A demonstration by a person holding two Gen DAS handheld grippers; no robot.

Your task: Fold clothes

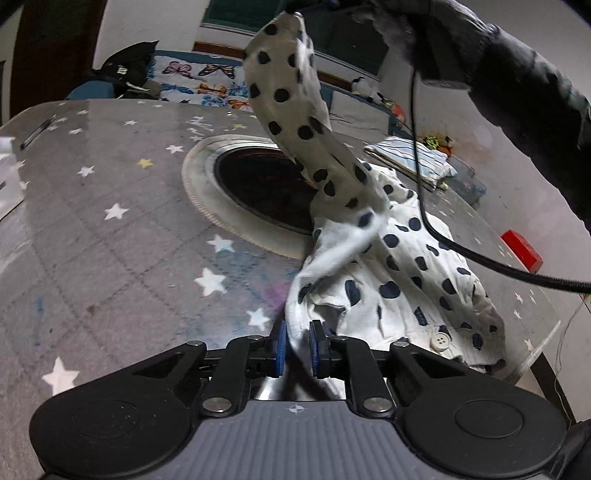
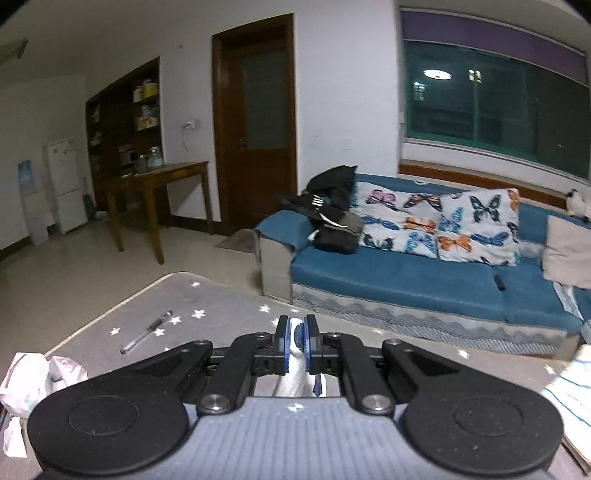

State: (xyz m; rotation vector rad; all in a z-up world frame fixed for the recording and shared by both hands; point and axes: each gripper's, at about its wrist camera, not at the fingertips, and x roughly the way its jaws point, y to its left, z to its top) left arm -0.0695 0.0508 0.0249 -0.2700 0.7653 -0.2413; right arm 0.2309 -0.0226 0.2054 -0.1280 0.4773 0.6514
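Observation:
A white garment with dark polka dots (image 1: 399, 266) lies crumpled on the grey star-patterned table (image 1: 110, 206). My left gripper (image 1: 298, 343) is shut on its near edge, low over the table. One part of the garment (image 1: 284, 77) is pulled up high to the top of the left wrist view, where the gloved hand (image 1: 443, 33) with the right gripper holds it. In the right wrist view my right gripper (image 2: 297, 338) is shut on a white fold of the garment (image 2: 295, 354), raised above the table (image 2: 221, 310).
A round dark inset with a pale rim (image 1: 258, 188) sits mid-table. A folded striped cloth (image 1: 413, 155) and a red box (image 1: 522, 249) lie at the right. A black cable (image 1: 461, 251) hangs across. A pen (image 2: 146, 332) and plastic bags (image 2: 33, 373) lie left; a blue sofa (image 2: 406, 273) stands behind.

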